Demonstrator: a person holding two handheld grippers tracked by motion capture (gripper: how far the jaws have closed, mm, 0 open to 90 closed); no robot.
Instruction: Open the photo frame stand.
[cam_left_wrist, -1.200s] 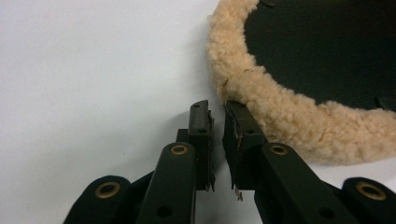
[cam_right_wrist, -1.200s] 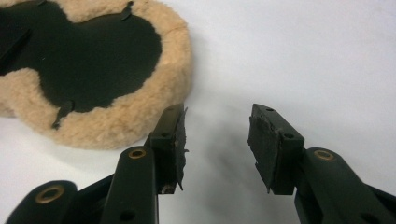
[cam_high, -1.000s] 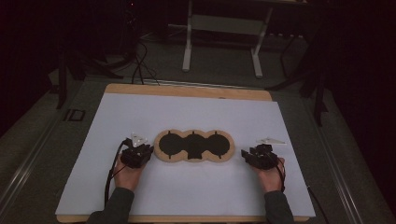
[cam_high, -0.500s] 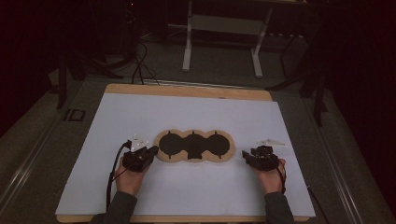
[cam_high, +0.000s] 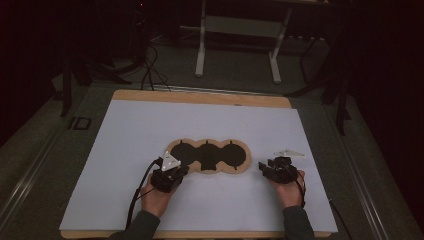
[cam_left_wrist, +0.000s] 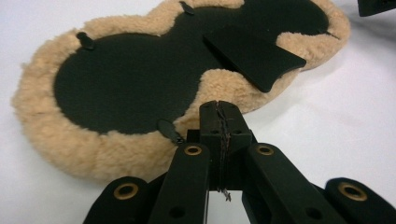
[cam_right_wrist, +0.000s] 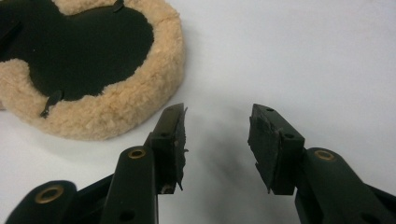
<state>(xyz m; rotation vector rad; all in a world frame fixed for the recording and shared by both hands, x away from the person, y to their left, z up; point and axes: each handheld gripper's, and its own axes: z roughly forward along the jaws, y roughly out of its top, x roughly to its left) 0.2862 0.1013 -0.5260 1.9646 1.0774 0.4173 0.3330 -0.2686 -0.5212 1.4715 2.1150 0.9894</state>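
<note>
Fleece pad (cam_high: 207, 156): three-lobed, tan-rimmed, black inside — flat at mid desk (cam_high: 125, 130).
Left hand-held gripper (cam_left_wrist: 219, 109): jaws just closed together, seemingly empty — at the pad's near rim.
Right hand-held gripper (cam_right_wrist: 217, 133): jaws apart, empty, beside the pad.

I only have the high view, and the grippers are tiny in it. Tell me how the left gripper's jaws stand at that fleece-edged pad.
Observer: The left gripper is shut, its jaw tips together right at the fleece rim of the pad. I cannot tell whether any fleece is pinched.
Operator: Now the right one.
Observer: The right gripper is open. Only the white table cover shows between its jaws, and it sits beside the pad's end lobe, apart from it.
Operator: Report anything lying on the pad's black face.
Observer: A flat black flap lies across its middle part.
</note>
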